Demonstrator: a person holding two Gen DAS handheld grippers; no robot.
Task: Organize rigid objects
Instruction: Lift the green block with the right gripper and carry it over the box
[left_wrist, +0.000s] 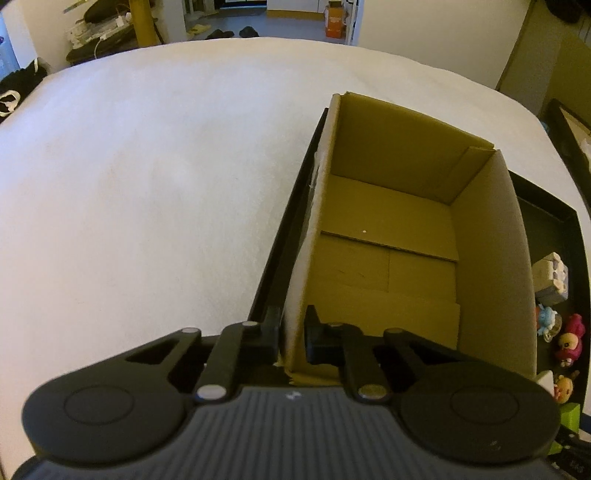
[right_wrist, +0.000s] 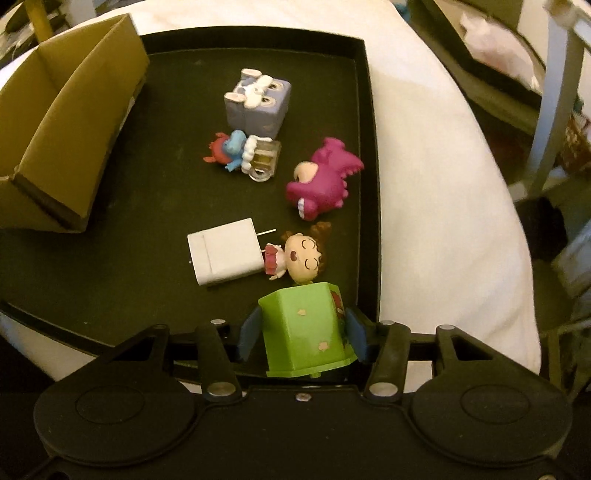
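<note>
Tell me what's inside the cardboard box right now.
Only the cardboard box's bare flaps show inside; no toys. The left gripper clamps its near wall, hiding the near corner of the floor.

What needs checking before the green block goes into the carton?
1. Right tool shut on green block: ok.
2. Left tool clamped on cardboard box wall: ok.
3. Box interior free of items: ok.
4. Block clear of the doll figure: cannot tell, they look close.
5. Other toys stay inside the black tray: ok.
</note>
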